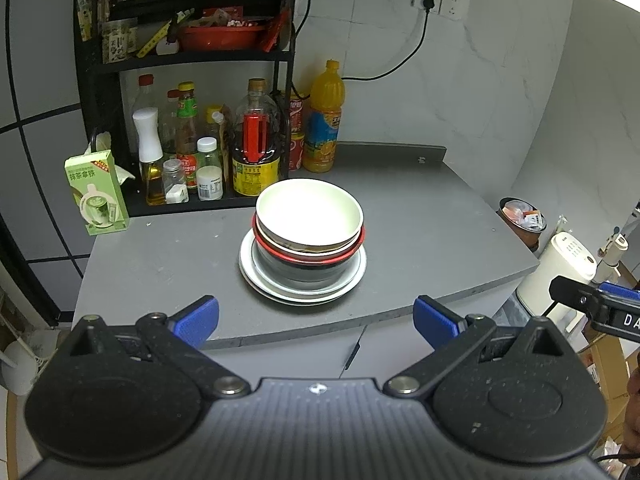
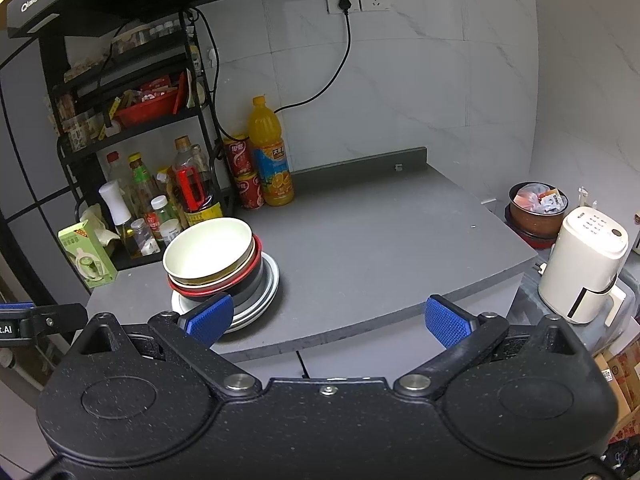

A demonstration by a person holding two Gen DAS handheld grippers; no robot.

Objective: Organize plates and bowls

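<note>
One stack of dishes stands on the grey counter [image 1: 420, 216]. A white bowl [image 1: 310, 210] tops it, nested in a red-rimmed bowl [image 1: 308, 255] over a dark bowl, all on white plates [image 1: 352, 282]. My left gripper [image 1: 316, 322] hangs open in front of the stack, short of the counter's front edge, with nothing between its blue pads. In the right wrist view the white bowl [image 2: 208, 250] and plates [image 2: 270, 284] sit at left. My right gripper [image 2: 329, 322] is open and empty, its left pad in front of the plates' near edge.
A black rack [image 1: 184, 56] with sauce bottles [image 1: 256, 140] stands at the counter's back left, beside an orange juice bottle [image 1: 323, 120] and red cans. A green carton [image 1: 96, 194] sits at the left edge. A white kettle [image 2: 584, 268] and a filled pot [image 2: 538, 210] lie off the right side.
</note>
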